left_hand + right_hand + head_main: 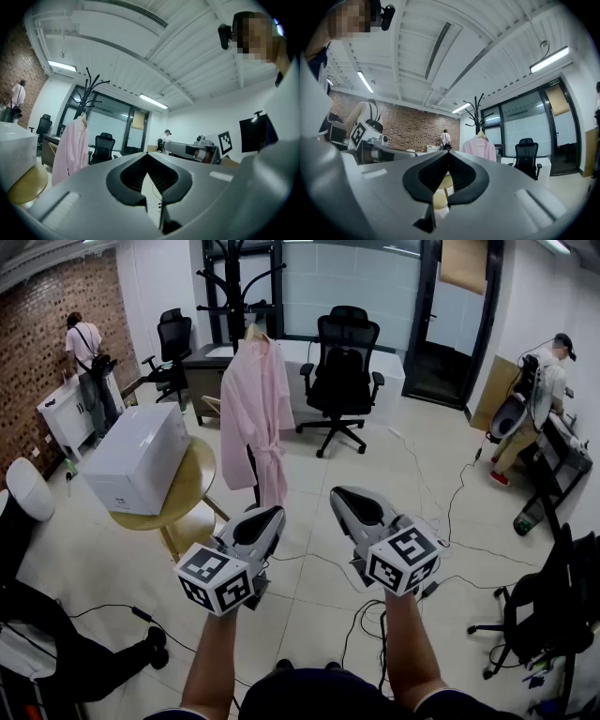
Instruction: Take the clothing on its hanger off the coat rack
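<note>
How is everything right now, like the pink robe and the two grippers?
pink robe: hanging on its hanger, not held
coat rack: upright, carrying the robe
left gripper: jaws shut, empty, short of the robe
right gripper: jaws shut, empty
white box: resting on the round table
black office chair: upright, nobody in it
</note>
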`<state>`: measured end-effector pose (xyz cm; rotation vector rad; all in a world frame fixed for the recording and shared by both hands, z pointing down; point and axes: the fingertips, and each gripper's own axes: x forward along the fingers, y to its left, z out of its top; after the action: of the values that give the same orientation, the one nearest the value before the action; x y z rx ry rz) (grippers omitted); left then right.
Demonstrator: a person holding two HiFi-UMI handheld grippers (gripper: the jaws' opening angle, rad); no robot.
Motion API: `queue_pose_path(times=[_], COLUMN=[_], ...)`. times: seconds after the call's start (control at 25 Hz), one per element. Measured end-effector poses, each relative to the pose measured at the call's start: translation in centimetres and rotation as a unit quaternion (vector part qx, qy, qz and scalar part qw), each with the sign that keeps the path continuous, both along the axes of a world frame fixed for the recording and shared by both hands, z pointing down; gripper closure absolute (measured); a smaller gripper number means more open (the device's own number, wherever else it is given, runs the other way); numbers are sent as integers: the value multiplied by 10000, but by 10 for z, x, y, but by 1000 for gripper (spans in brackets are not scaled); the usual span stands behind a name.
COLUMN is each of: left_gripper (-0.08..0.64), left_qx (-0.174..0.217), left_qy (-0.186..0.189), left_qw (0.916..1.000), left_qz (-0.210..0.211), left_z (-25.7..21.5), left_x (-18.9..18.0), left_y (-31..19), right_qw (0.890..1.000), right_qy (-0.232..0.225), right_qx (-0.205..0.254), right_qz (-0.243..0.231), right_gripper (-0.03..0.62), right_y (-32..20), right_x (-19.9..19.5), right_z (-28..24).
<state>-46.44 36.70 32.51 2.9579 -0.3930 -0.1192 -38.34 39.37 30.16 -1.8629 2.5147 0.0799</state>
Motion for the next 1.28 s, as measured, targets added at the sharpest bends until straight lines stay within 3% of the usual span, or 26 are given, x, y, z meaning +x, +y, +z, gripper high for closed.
queue_pose_path(times=[0.28, 0.64, 1.28], left_gripper=[549, 549, 549], left_qx=[22, 3, 185], left_qy=[-23, -86, -72], left_qw=[9999, 9998, 9993], left_qz=[129, 172, -320], left_z=[7, 15, 18], left_x=[-15, 3, 121], left_y=[-23, -64, -188], right_qw=[9997, 9995, 9994], right_qy=[143, 200, 151], right_qx=[75, 19, 256], right_qz=[180, 262, -163], right_gripper=[592, 592, 592], right_y=[-20, -57, -186], right_x=[-16, 3, 118], right_z=[-1, 5, 4])
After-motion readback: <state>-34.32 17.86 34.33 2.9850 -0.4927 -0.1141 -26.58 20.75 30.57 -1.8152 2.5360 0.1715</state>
